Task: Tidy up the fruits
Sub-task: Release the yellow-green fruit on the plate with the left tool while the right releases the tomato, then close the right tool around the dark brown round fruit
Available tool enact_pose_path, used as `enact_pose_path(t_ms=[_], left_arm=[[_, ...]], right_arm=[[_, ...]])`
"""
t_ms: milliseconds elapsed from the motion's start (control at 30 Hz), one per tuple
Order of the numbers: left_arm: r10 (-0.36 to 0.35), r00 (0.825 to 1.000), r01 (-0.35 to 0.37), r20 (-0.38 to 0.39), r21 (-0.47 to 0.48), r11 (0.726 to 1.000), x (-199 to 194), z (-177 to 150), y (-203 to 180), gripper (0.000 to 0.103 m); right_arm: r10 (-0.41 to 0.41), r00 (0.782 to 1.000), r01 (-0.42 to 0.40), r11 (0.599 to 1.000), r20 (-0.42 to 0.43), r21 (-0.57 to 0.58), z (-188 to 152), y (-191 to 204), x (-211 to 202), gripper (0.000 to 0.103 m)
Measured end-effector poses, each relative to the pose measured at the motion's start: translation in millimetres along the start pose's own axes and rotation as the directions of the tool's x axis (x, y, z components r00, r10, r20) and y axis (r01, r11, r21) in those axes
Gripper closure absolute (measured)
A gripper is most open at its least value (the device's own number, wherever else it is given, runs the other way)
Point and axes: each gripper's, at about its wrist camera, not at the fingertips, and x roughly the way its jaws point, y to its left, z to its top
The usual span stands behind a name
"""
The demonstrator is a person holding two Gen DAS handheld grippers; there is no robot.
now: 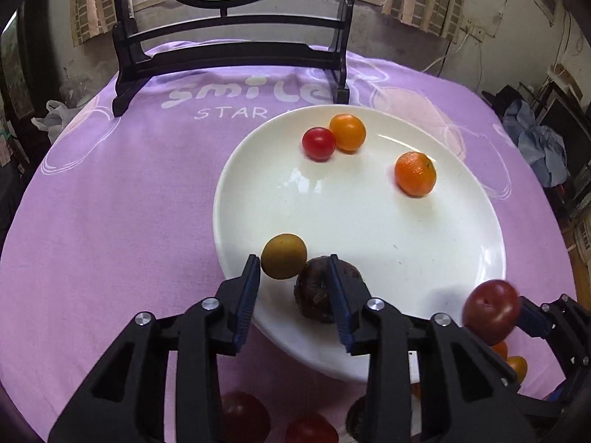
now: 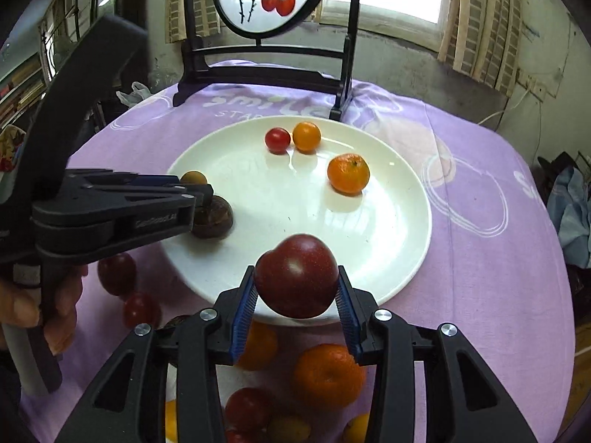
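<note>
Fruits are going onto the white plate [image 2: 399, 221]. My right gripper [image 2: 297, 297] hangs over its near rim, a dark red plum [image 2: 296, 275] between its jaws; my left gripper [image 1: 293, 293] stands apart, a brown fruit [image 1: 317, 291] loose below. Next, I'd let the plum go gently.

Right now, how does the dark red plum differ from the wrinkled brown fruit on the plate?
The dark red plum is smooth, glossy, and sits between the right gripper fingers above the plate rim. The wrinkled brown fruit is dull, darker, and lies on the plate. Both are round.
</note>
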Motion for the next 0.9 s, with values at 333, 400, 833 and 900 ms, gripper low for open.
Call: enact_pose_path(t_ms=[333,400,833,900], left_arm=[[-0.021,0.996,0.019,0.083,0.020,1.000,-45.7,-24.0,-6.9,0.031],[-0.030,0.996,0.029,0.087,0.015,0.999,-55.5,-32.9,-5.2,0.030],[-0.079,0.995,0.079,0.055,-0.009,0.997,-89.9,-117.4,9.0,0.019],[-0.090,0.995,0.091,0.040,-0.019,0.996,-91.1,-128.3,10.2,0.015]], right_arm=[[0.046,0.997,-0.051,0.996,0.064,0.075,-27.2,-18.9,-38.0,0.048],[0.058,0.996,-0.065,0.993,0.066,0.095,-36.9,-24.0,-47.9,0.048],[0.122,0.991,-0.126,0.987,0.053,0.100,-114.6,-16.1,-90.9,0.048],[0.140,0.989,-0.143,0.983,0.037,0.114,-125.5,-11.8,-91.1,0.046]])
